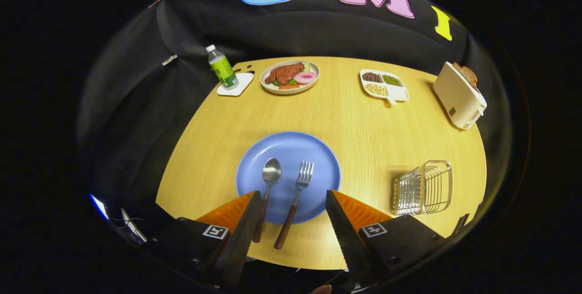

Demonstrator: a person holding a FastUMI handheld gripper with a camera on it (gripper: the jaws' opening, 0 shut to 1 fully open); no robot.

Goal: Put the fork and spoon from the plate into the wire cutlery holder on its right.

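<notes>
Spread gripper (293, 194) above wooden table (363, 126), dark booth.

1. The table (345, 117) is light yellow wood with a fine grain.
2. The plate (254, 171) is plain blue.
3. The spoon (268, 189) and the fork (298, 194) have shiny silver heads and dark brown handles.
4. The cutlery holder (423, 187) is bare silver wire.
5. The toaster (459, 96) is cream, with brown toast in its slot.
6. The divided tray (394, 94) is white, holding dark red, green and pale yellow beans.
7. The dish (268, 86) is off-white, with brown, pink, green and orange food.
8. The bottle (223, 67) has a green label and a white cap; it stands on a white coaster (241, 86).
9. The gripper (293, 205) bodies carry black-and-white square markers, with its fingers spread apart.
</notes>
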